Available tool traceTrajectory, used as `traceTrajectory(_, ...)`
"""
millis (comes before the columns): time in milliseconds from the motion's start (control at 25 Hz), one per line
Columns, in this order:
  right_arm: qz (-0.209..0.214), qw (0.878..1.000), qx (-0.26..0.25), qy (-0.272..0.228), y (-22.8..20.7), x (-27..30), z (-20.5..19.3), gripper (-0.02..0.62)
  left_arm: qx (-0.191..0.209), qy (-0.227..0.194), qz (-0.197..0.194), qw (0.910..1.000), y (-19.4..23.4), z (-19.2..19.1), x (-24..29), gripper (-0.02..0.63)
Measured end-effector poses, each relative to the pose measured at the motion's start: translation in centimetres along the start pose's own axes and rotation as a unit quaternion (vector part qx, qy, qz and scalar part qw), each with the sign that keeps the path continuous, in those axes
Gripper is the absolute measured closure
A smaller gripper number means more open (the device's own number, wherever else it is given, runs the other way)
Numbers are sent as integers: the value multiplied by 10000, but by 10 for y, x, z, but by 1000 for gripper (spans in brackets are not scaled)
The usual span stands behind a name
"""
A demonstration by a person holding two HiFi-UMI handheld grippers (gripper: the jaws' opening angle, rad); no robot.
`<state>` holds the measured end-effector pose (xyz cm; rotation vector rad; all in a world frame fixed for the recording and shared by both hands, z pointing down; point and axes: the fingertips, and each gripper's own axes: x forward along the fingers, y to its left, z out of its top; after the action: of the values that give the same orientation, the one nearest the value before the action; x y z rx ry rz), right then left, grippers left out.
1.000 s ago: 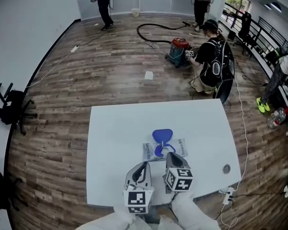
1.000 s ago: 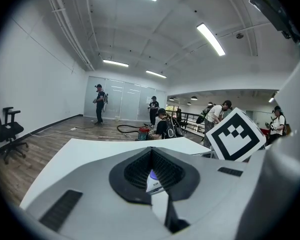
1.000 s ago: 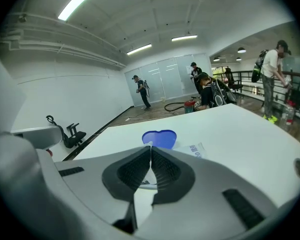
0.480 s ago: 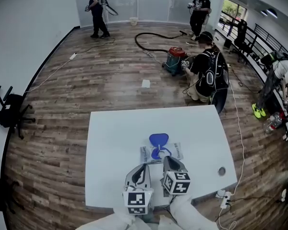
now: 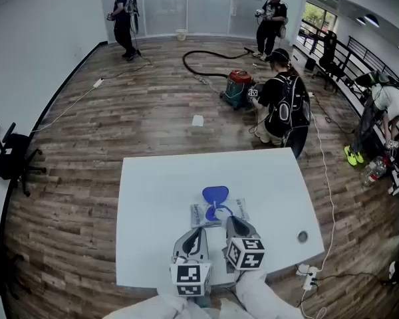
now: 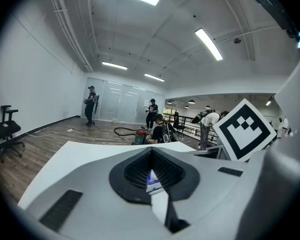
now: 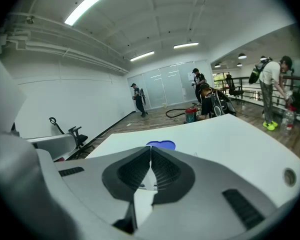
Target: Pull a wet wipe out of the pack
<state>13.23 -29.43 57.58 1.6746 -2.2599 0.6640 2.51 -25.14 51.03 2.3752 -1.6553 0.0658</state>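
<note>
A wet wipe pack (image 5: pixel 217 212) lies flat on the white table (image 5: pixel 153 205), its blue lid (image 5: pixel 215 195) flipped open toward the far side. My left gripper (image 5: pixel 197 231) hovers just short of the pack's near left corner, jaws closed together with nothing between them. My right gripper (image 5: pixel 231 221) is at the pack's near edge, jaws also closed and empty. In the left gripper view a sliver of the pack (image 6: pixel 151 180) shows through the jaw gap. The blue lid (image 7: pixel 160 145) peeks over the jaws in the right gripper view.
A round cable hole (image 5: pixel 302 236) sits near the table's right front corner. Beyond the table on the wood floor a person (image 5: pixel 282 105) crouches by a red vacuum (image 5: pixel 238 86) with a black hose. Two more people stand at the far wall. A black chair (image 5: pixel 10 158) is at left.
The head view has shifted slightly; the pack and table sit a little to the left and higher in the picture. Both grippers stay closed by the pack's near edge.
</note>
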Motion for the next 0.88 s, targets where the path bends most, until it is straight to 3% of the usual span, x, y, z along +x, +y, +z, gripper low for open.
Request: traceTrajectory(880,124,9988,115,-462,-1,-52,17,578,108,-60,-320,9994,-37,8,2,606)
